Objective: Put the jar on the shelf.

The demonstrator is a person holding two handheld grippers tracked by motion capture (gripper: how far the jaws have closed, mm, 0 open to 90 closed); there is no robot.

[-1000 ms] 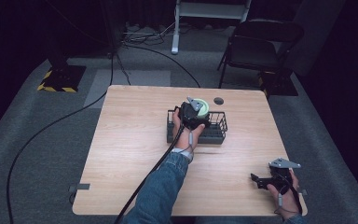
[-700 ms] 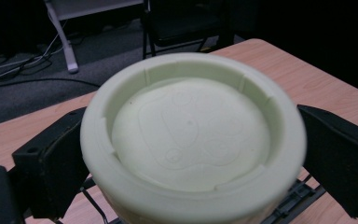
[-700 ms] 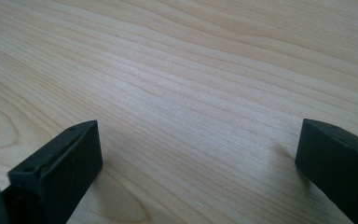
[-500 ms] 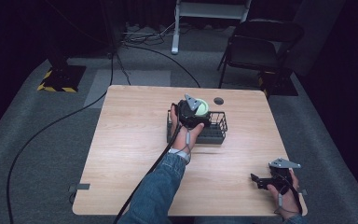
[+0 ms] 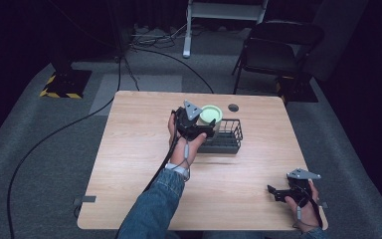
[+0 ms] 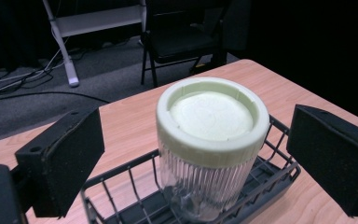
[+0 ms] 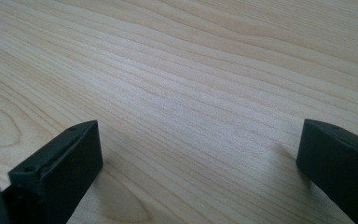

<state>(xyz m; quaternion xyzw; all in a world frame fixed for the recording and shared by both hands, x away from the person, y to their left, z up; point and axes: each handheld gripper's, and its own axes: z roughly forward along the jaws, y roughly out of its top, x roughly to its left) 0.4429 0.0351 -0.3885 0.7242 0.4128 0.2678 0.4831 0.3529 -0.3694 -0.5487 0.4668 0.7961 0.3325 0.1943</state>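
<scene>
- Desk (image 5: 129, 164): pale wood with a flowing grain.
- Jar (image 6: 205, 182): clear ribbed body; its lid (image 6: 212, 116) is pale green.
- Wire basket (image 5: 229, 139): black.
- Left gripper (image 6: 200, 158) and right gripper (image 7: 198, 163): black jaws; a grey plate tops each in the high view.
- Sleeve (image 5: 154, 209): blue denim.
- Floor (image 5: 45, 149): grey carpet.
- Floor base (image 5: 62, 83): black with yellow-and-black hazard stripes.
- Chair (image 5: 278, 50): black.
</scene>
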